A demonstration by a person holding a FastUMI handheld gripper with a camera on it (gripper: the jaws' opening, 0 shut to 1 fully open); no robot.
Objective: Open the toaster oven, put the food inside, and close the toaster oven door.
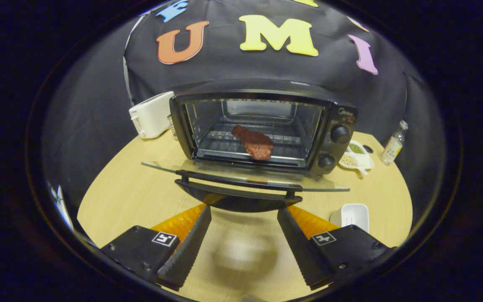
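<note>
Now one steak; claw agape.

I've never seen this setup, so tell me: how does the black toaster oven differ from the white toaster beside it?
The toaster oven is black and larger; the white toaster is smaller. The oven's glass door lies open with meat on its rack. Both stand on the wooden table. The gripper is open just before the door.

A round wooden table carries the toaster oven, white toaster, divided dish, bottle and white container.
</note>
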